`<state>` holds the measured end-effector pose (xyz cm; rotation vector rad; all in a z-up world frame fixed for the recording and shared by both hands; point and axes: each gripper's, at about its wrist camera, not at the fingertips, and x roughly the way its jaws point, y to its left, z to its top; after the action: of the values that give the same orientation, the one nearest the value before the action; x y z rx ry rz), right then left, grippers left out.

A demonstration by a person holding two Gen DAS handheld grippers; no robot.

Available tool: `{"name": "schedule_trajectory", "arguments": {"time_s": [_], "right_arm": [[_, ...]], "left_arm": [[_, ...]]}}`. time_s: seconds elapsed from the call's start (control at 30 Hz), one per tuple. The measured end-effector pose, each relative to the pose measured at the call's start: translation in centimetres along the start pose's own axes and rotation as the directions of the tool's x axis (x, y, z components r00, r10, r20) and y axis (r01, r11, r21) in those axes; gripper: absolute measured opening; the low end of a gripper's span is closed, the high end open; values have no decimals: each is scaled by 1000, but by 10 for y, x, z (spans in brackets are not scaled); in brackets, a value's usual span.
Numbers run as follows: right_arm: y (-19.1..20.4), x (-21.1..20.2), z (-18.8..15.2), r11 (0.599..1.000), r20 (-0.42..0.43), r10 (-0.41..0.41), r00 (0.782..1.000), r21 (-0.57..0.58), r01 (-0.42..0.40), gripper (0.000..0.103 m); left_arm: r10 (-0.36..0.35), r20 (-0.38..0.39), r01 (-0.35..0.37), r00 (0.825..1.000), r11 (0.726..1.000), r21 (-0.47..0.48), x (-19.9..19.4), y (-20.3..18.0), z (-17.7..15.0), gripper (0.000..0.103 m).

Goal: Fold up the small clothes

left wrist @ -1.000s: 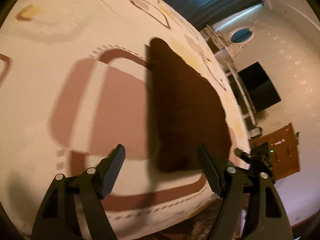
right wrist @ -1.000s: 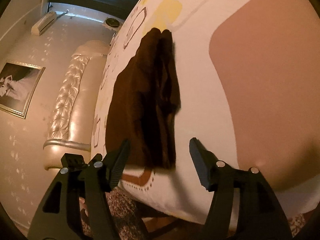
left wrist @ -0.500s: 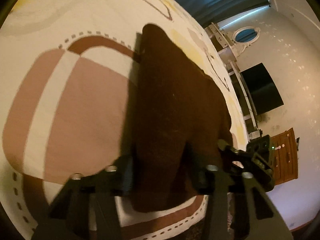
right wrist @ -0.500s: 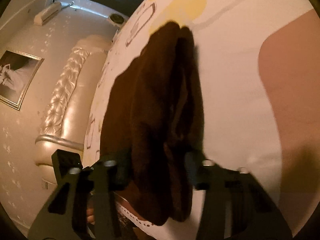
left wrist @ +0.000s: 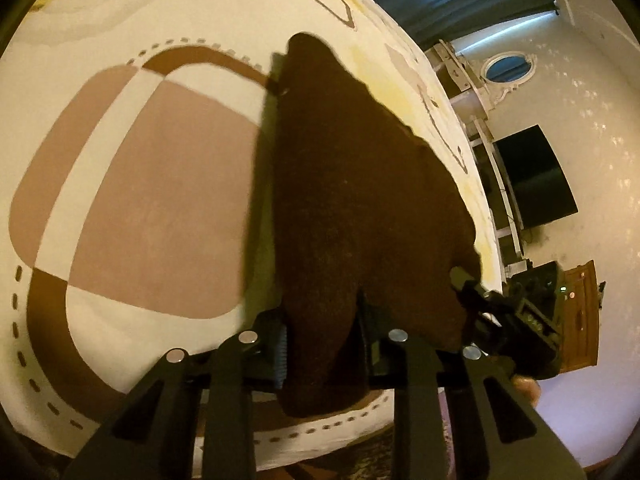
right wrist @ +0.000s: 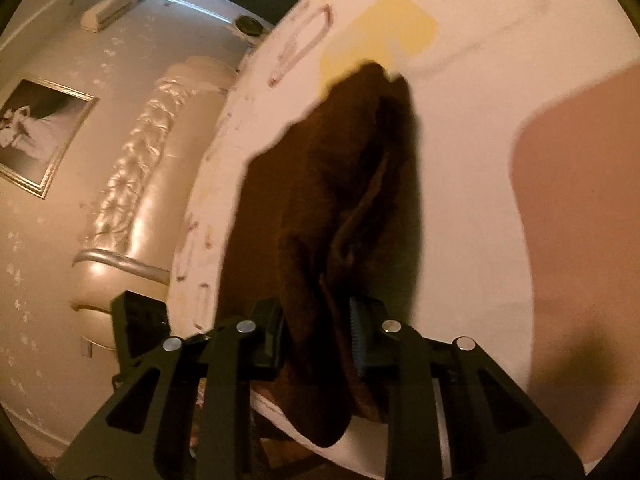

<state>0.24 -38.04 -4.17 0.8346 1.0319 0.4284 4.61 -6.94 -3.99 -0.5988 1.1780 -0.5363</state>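
A dark brown garment (left wrist: 352, 200) lies near the edge of a bed (left wrist: 152, 184) with a patterned cream cover. The left hand-held gripper (left wrist: 320, 344) is closing on one near corner of the cloth; the right hand-held gripper (right wrist: 316, 336) is closing on the other, both seemingly pinching fabric, though blur makes firm contact hard to judge.
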Motion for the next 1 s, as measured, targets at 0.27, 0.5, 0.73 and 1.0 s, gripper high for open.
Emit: {"name": "schedule_trajectory", "arguments": {"time_s": [0.27,0.5,0.73,1.0], "right_arm": [[-19,5,-6,998,9,41,999,53,-42,25],[-19,7,-5,997,13,42,999,58,-43,25],[-19,7,-4,997,14,42,999,60,-42,25],[-19,7,-4,997,13,44,999,62,-45,25]], "left_arm": [[-3,-5,3,1000,1000,14,1,2,-2,29],[-5,-3,5,1000,1000,14,1,0,-1,29],[-7,-1,7,1000,1000,12,2,-1,0,30],[-9,-1,9,1000,1000,11,2,-1,-1,31]]}}
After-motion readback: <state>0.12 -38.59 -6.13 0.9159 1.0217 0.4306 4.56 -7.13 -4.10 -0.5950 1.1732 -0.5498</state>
